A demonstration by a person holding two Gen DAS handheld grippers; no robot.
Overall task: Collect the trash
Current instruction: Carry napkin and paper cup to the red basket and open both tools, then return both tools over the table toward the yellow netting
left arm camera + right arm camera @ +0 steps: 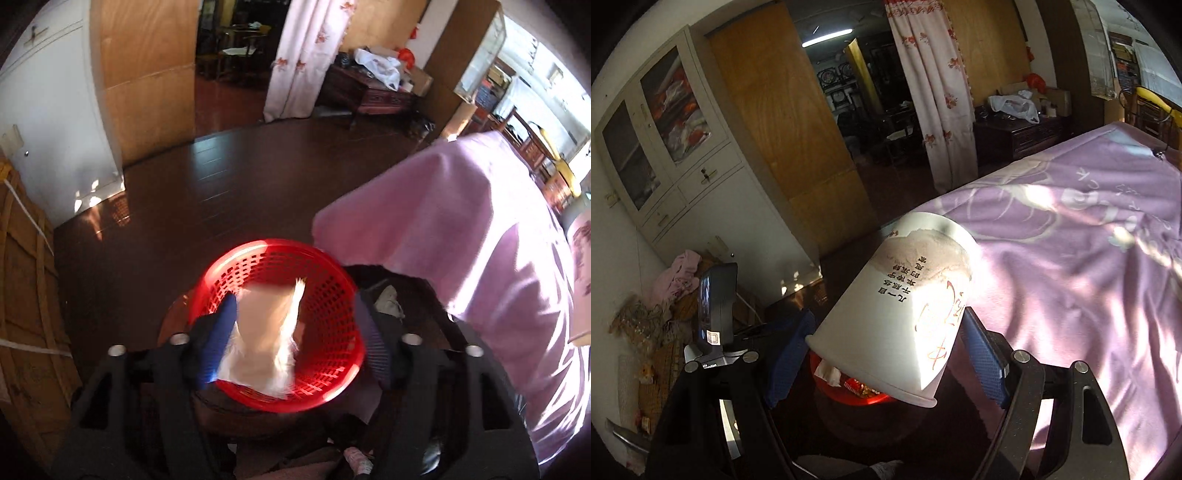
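**Tissue over the basket, cup next in line**

Now, starting at the left: the left claw stands with its jaws apart above a red basket that sits on the dark floor. A pale, blurred tissue lies in the gap between the blue pads, over the basket's mouth. It leans against the left-hand pad, but the right-hand pad stands clear of it, so nothing clamps it; I judge it released and dropping in. Just right of the basket hangs the edge of a purple bedspread.

Further right, the right claw grips a white paper cup printed with dark characters, its pads pressing the cup's sides. The cup is tilted with its mouth turned down and towards the camera, base pointing away. Below its rim a part of the red basket shows, with scraps already inside. The bedspread fills the right of that view.

The step in hand looks like dumping. Next, the left claw should clear away, then the right should carry the cup squarely over the basket before letting go, or it may catch the rim.
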